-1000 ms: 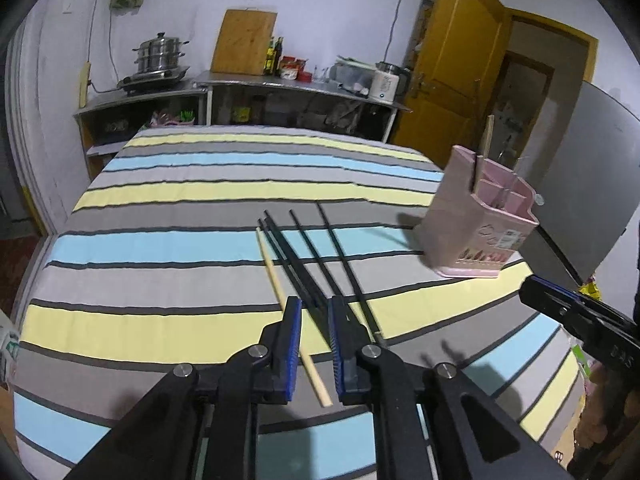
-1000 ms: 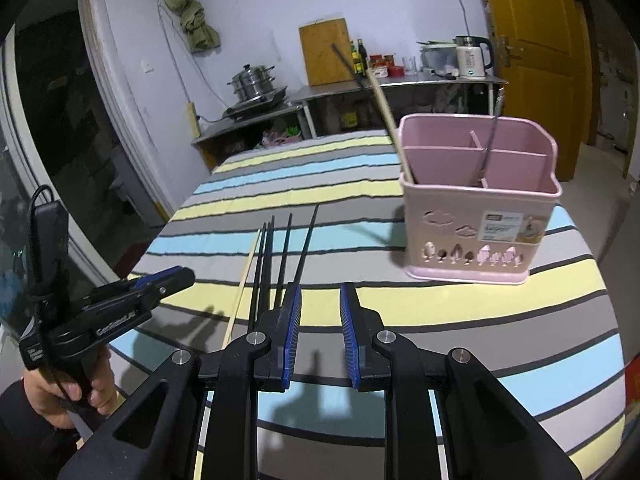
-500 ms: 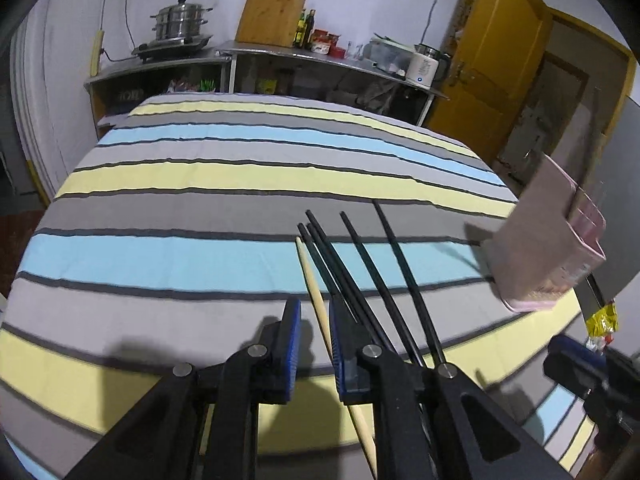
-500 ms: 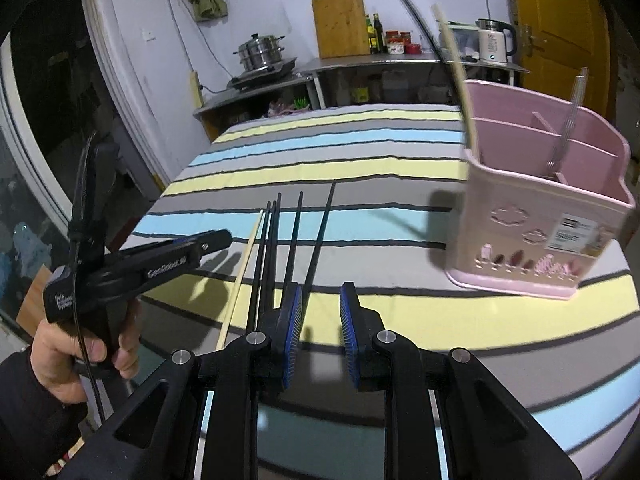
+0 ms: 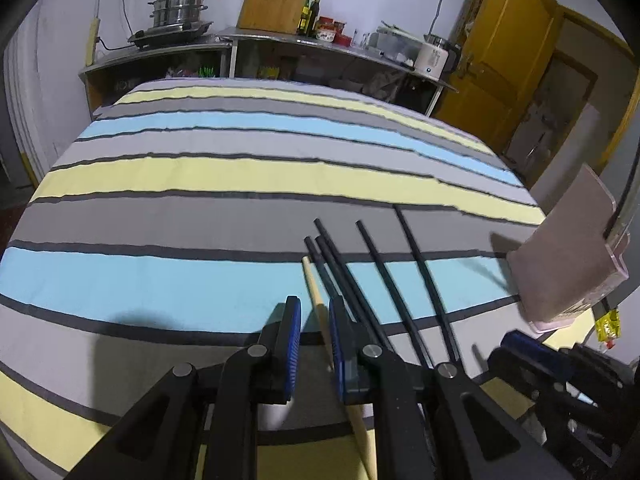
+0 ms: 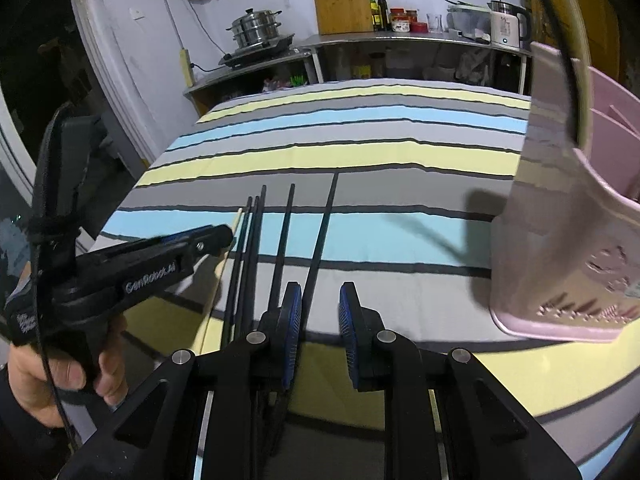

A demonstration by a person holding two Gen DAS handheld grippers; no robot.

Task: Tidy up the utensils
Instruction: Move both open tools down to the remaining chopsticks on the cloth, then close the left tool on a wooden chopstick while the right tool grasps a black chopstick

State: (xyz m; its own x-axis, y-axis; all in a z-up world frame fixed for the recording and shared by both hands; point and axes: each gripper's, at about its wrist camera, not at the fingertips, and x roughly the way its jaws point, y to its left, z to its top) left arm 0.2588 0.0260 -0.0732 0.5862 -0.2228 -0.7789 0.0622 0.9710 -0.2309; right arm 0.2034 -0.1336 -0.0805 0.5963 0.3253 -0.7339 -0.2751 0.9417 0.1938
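Several black chopsticks (image 5: pixel 372 280) and one wooden chopstick (image 5: pixel 316 296) lie side by side on the striped tablecloth (image 5: pixel 200 184). My left gripper (image 5: pixel 314 322) is open, low over the cloth, its jaws on either side of the wooden chopstick. The chopsticks (image 6: pixel 280 240) also show in the right wrist view. My right gripper (image 6: pixel 320 312) is open and empty, just right of the black chopsticks. The pink utensil holder (image 6: pixel 580 240) stands close at the right with a chopstick in it; it also shows in the left wrist view (image 5: pixel 560 256).
The left gripper and the hand holding it (image 6: pixel 120 272) fill the left of the right wrist view. A counter (image 5: pixel 280 44) with a steamer pot, cutting board, bottles and kettle stands behind the table. A yellow door (image 5: pixel 500 68) is at the right.
My left gripper has moved forward and down until the wooden chopstick lies between its jaws. My right gripper has moved closer to the pink holder. Both stay open.
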